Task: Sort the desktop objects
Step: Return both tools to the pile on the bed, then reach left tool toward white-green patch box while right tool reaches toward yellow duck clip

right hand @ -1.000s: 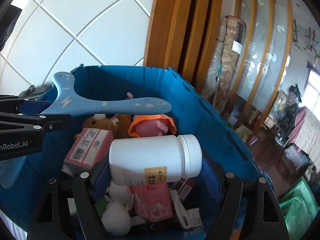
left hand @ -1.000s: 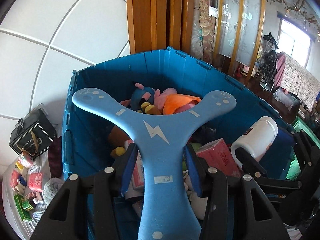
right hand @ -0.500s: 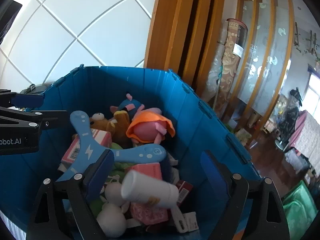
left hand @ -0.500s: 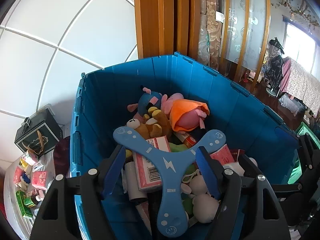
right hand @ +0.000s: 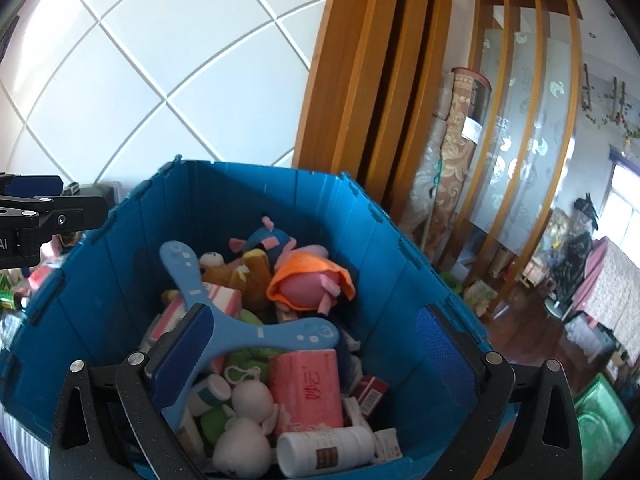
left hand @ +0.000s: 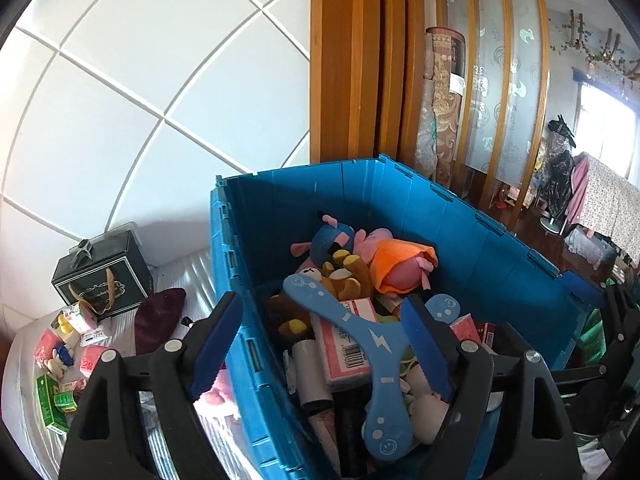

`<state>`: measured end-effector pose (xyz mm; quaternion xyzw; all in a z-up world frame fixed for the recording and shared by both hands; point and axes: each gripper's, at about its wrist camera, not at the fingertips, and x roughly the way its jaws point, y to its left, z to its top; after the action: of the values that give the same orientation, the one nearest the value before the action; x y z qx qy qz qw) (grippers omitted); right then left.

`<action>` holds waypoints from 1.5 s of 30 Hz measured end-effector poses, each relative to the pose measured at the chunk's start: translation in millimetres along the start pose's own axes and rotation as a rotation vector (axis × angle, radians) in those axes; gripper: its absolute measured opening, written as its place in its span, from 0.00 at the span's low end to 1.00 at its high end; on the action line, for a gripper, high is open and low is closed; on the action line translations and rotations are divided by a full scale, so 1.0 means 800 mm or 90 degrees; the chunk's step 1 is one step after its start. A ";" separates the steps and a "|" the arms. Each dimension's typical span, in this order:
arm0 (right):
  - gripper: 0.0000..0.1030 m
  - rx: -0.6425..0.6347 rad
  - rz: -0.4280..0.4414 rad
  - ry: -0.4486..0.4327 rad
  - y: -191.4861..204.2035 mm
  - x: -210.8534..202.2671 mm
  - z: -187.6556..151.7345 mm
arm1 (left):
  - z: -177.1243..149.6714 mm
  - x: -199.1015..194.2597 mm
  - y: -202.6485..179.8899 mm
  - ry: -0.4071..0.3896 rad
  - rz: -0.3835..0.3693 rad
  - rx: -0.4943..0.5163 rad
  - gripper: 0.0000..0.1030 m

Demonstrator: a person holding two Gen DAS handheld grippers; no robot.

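Tongs (left hand: 324,344) over blue boomerang (left hand: 372,340) (three-armed)

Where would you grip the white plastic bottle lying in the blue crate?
Probably across the white plastic bottle's round body, coming from above: it lies on its side atop the pile at the blue crate's near wall, body exposed, cap end partly crowded by packets.

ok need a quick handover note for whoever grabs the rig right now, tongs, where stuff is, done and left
Left tongs: open, empty, jaws just opened.
Right tongs: open, empty, jaws just opened.
Blue boomerang and white bottle both lie loose in the blue crate on the plush toys and pink packs.
Done: those two binned.
Left: small items on the table left of the crate, such as the green boxes and the black gift bag.
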<state>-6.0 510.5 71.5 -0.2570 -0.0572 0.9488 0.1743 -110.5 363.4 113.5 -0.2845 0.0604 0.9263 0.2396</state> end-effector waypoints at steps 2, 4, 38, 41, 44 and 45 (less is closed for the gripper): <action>1.00 -0.003 0.006 -0.012 0.013 -0.009 0.004 | -0.007 -0.014 0.019 -0.014 0.011 -0.010 0.79; 1.00 -0.003 0.018 -0.025 0.029 -0.020 0.008 | -0.015 -0.027 0.040 -0.024 0.026 -0.019 0.79; 1.00 -0.066 0.354 0.037 0.555 0.042 0.072 | -0.281 -0.116 0.662 0.089 0.316 -0.339 0.79; 1.00 -0.077 0.369 0.059 0.611 0.080 0.079 | -0.286 -0.090 0.712 0.108 0.312 -0.343 0.79; 1.00 -0.091 0.375 0.077 0.663 0.122 0.084 | -0.285 -0.052 0.758 0.124 0.306 -0.343 0.79; 1.00 -0.093 0.378 0.081 0.680 0.138 0.086 | -0.285 -0.038 0.774 0.128 0.304 -0.343 0.79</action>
<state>-293.9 41.5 -28.8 -0.3334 -0.0365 0.9336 -0.1258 -270.8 -249.1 -74.5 -0.4049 -0.0976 0.9061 -0.0741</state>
